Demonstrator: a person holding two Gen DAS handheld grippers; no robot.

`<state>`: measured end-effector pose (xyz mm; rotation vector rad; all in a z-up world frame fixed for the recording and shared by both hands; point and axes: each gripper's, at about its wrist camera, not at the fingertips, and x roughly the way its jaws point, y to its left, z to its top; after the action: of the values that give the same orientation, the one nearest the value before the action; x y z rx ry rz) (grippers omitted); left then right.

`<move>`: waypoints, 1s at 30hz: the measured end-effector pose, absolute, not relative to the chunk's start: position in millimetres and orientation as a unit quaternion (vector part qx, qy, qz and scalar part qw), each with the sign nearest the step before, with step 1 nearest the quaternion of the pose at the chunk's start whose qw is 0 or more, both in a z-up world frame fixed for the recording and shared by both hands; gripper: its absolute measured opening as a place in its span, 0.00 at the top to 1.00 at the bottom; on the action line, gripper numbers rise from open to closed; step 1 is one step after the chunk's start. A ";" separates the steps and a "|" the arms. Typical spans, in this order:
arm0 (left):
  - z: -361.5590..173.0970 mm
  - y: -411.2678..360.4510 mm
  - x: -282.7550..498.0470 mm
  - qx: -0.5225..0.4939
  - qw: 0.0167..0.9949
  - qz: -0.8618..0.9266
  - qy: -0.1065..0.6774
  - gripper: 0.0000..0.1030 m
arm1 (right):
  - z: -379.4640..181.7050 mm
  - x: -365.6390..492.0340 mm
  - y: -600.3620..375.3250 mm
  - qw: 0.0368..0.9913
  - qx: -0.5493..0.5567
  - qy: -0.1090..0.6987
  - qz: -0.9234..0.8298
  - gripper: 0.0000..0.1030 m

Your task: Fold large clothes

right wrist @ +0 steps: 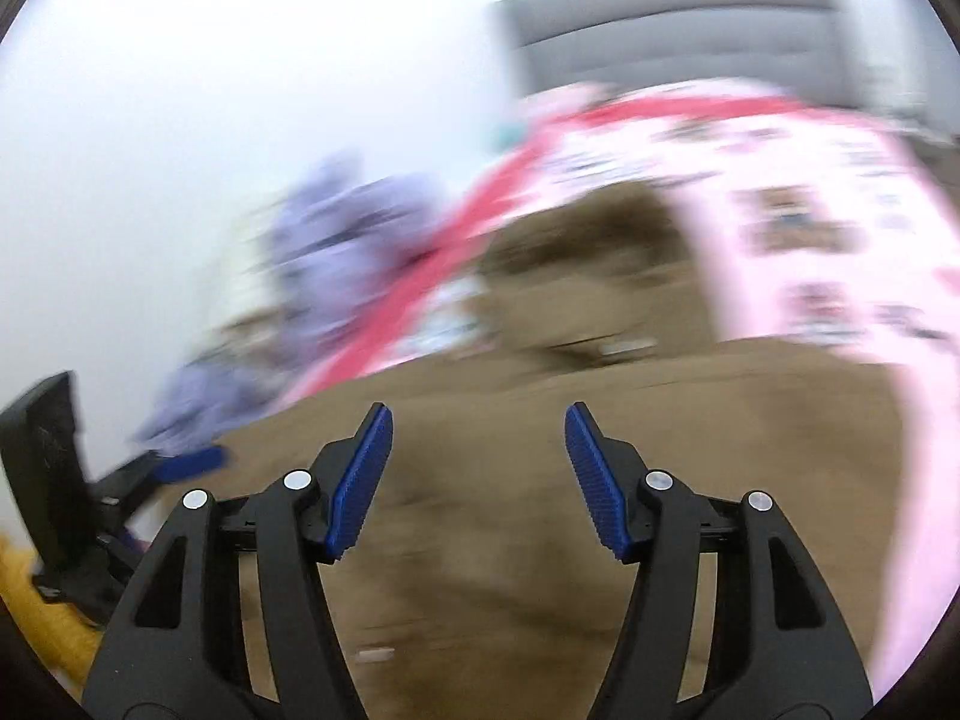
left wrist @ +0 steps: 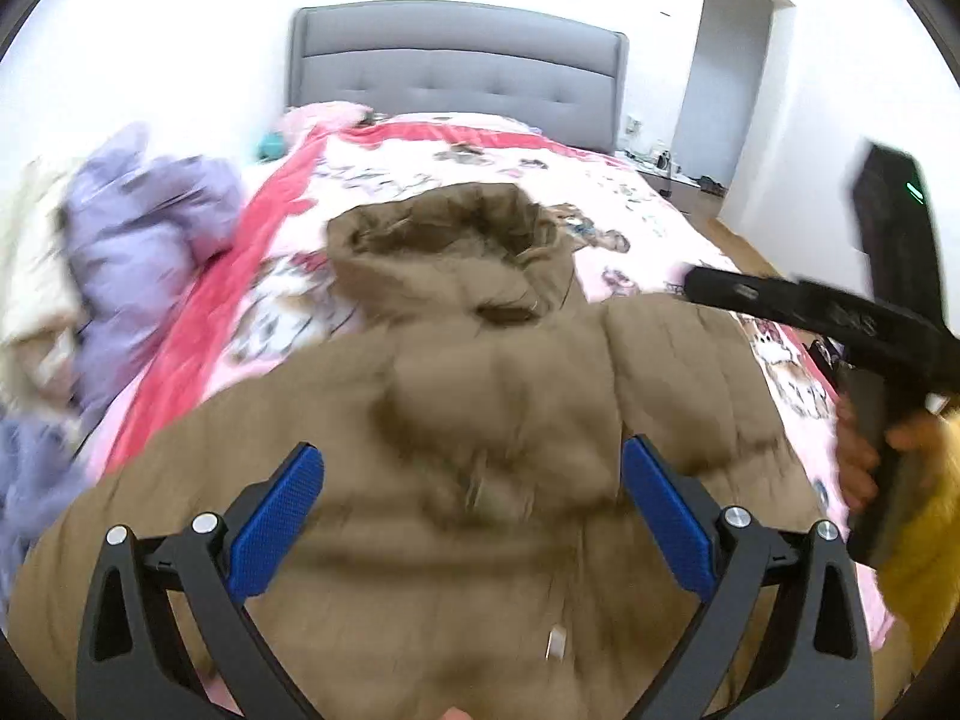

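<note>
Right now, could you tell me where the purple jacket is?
In the left wrist view the purple jacket lies at the left, beside the bed's red-edged quilt.

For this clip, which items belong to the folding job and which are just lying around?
Job items:
- brown padded hooded coat
- left tool, open
- right tool, open

Lying about:
- lilac crumpled garment
- cream fluffy garment
- pink patterned bedspread
- grey upholstered headboard
</note>
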<state>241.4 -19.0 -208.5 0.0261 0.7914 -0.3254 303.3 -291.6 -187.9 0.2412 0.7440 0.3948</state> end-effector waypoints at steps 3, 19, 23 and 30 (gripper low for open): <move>-228.3 -40.3 289.3 -0.003 0.885 -0.210 0.415 0.05 | -198.2 324.0 -339.4 0.914 0.090 0.383 0.102 0.53; -357.6 -78.3 408.7 -0.068 0.748 -0.289 0.593 0.05 | -353.0 378.3 -380.0 0.864 0.052 0.493 0.092 0.79; -362.0 -94.1 402.2 -0.026 0.771 -0.273 0.575 0.05 | -367.4 377.5 -380.6 0.869 0.054 0.484 0.088 0.78; -321.7 -96.2 369.5 0.004 0.817 -0.252 0.519 0.05 | -315.2 345.0 -380.0 0.889 0.055 0.448 0.074 0.46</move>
<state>369.5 -96.2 -321.7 0.0078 1.1063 -0.5378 345.0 -380.0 -315.2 0.1135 0.9308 0.1532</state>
